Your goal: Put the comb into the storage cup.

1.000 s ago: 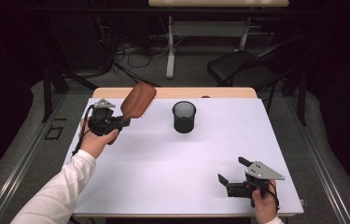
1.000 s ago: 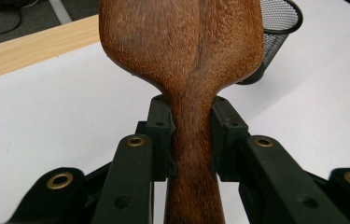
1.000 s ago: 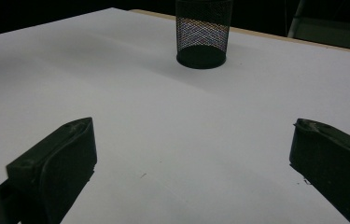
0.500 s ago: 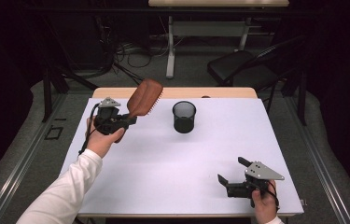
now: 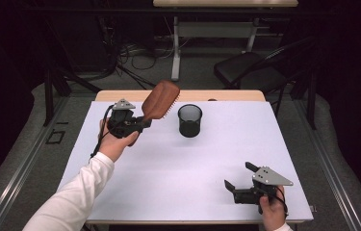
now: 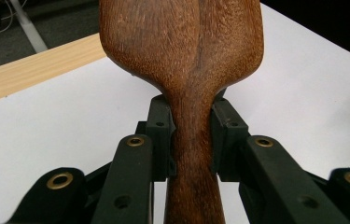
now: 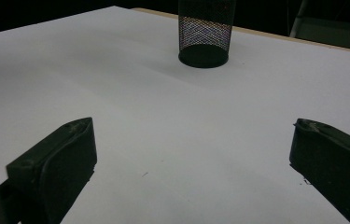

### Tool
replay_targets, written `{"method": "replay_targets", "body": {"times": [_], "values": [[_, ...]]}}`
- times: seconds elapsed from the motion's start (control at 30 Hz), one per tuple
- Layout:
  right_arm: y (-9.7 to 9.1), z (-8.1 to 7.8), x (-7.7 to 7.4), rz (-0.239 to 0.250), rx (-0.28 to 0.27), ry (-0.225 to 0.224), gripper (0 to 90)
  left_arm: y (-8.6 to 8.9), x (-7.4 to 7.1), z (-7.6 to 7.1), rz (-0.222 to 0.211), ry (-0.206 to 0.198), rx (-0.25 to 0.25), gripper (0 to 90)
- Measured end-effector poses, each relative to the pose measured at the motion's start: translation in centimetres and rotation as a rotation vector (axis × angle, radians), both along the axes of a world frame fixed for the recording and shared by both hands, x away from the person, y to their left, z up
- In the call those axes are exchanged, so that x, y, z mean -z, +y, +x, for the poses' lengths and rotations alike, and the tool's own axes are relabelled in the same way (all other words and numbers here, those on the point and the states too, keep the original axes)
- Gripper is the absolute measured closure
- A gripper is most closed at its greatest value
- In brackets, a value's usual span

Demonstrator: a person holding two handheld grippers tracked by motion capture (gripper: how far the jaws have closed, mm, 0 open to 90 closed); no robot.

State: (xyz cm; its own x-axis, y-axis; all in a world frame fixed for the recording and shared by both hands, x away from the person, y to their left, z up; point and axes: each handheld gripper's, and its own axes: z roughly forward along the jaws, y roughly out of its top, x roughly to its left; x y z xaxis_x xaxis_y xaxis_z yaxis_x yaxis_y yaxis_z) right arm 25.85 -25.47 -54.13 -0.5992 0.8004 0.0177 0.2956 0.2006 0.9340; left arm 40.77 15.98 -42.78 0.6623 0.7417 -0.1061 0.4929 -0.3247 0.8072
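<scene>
Wooden hairbrush [image 5: 160, 100]: raised above the white counter [image 5: 192, 163], bristles facing down and away, head tilted toward the mesh cup [image 5: 189, 120]. Left hand-held gripper [image 5: 142, 126]: clenched on the brush's narrow handle neck, pads pressing both sides. Mesh cup: black, upright, standing just beside the brush head. Right hand-held gripper [image 5: 238, 179]: released, jaws spread wide and holding nothing, low at the counter's near right corner.

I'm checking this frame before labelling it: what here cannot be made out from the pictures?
- Hairbrush bristles: in the left gripper view the wooden back faces the camera, and the top edge cuts off the head.
- Mesh cup rim and inside: cut off by the top edge in the right gripper view; in the high view too dark to tell.
- Small dark spot at the table's far edge: too small to identify.
</scene>
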Motion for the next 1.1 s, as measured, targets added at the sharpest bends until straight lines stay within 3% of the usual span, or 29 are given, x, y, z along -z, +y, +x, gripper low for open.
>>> {"method": "replay_targets", "body": {"times": [0.67,1.1], "values": [[0.0,0.0,0.1,0.009,0.000,-0.007,0.4,-3.5,-0.4,-0.2,-0.013,-0.003,0.064,72.3],[0.0,0.1,0.1,0.012,0.001,-0.007,0.4,-5.1,0.0,-0.2,-0.024,-0.009,0.079,72.3]]}}
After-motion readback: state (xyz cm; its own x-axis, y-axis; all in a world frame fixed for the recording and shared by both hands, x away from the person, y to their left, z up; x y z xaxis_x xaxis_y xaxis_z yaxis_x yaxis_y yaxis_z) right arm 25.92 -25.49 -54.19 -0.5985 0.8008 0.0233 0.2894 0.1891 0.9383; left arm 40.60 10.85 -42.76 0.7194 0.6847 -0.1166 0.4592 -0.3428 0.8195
